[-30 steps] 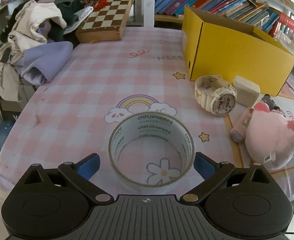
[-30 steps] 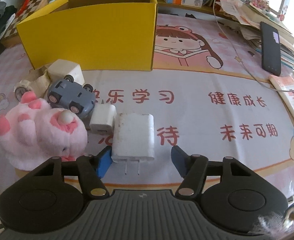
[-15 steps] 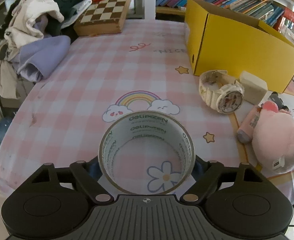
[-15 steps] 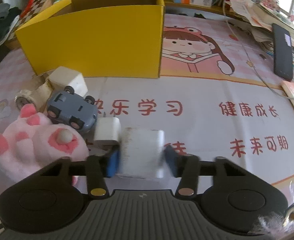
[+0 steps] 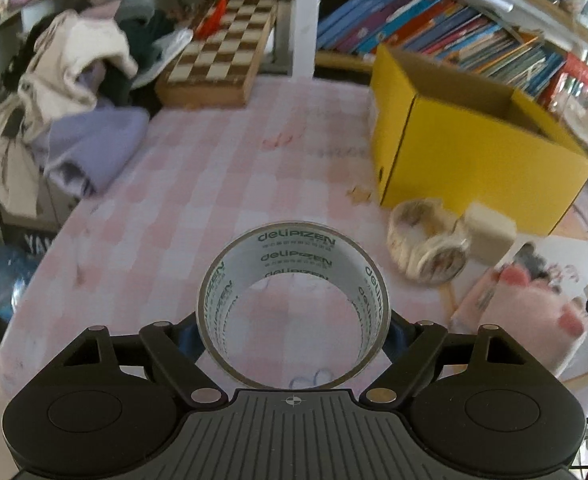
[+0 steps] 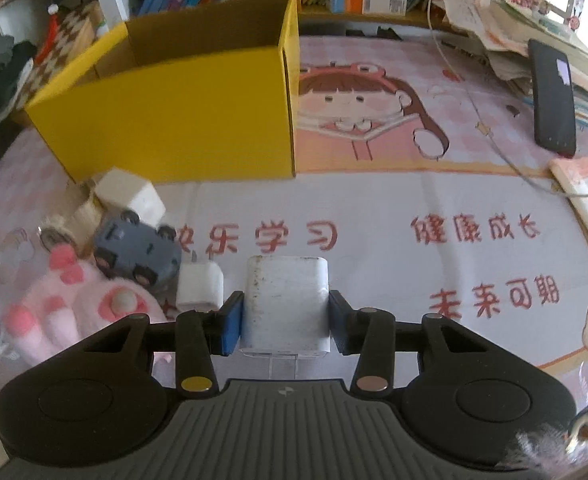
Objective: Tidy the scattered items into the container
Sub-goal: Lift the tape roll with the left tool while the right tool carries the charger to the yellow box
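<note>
Two grippers each have hold of something, and both are off to the near side of the yellow box (image 6: pixel 182 120), which stands open-topped at the back of the table (image 5: pixel 182 184). On the left, the left gripper (image 5: pixel 294 332) has its jaws closed against the outer wall of a roll of tape (image 5: pixel 294 304), pressing it from either side; the roll looks light and stiff, though a hollow ring may flex or pivot if squeezed hard, so a hold across its widest part seems soundest. Between the two lie a watch (image 5: pixel 429 248), a pink plush toy (image 6: pixel 74 312), a grey toy car (image 6: pixel 134 248) and a small white plug (image 6: pixel 200 286) (all outside the box). On the right, the right gripper (image 6: pixel 284 316) clamps a white charger (image 6: pixel 286 304) by its flat sides, prongs toward the camera; it looks hard, smooth and likely slippery.
</note>
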The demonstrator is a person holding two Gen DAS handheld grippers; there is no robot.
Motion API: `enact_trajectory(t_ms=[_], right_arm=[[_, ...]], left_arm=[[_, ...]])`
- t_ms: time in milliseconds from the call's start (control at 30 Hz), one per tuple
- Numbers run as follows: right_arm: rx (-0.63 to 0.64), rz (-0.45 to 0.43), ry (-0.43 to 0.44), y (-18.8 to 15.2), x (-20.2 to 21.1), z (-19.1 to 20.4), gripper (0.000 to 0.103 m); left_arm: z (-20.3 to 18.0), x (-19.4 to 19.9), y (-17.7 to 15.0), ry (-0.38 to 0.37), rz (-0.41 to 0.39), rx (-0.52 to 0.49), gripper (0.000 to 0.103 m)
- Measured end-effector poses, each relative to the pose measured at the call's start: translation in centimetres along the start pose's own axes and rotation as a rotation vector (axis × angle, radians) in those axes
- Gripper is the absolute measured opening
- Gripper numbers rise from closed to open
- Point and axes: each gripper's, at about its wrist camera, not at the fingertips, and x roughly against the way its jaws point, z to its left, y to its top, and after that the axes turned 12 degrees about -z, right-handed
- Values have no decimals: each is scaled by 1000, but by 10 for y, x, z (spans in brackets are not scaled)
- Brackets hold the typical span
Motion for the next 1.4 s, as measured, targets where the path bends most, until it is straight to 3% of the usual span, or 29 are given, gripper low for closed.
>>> enact_trajectory(t_ms=[500, 900, 1133, 1400], right_arm=[[54, -181, 103, 57, 33, 2, 41], [213, -297, 193, 125, 12, 6, 41], [380, -270, 232, 146, -27, 24, 41], [573, -220, 274, 164, -72, 44, 41]], left_arm=[[-39, 19, 60, -106, -187, -72, 84], [-77, -10, 122, -186, -300, -199, 85], [-99, -41, 139, -217, -292, -315, 85], [-128, -90, 143, -262, -204, -464, 85]])
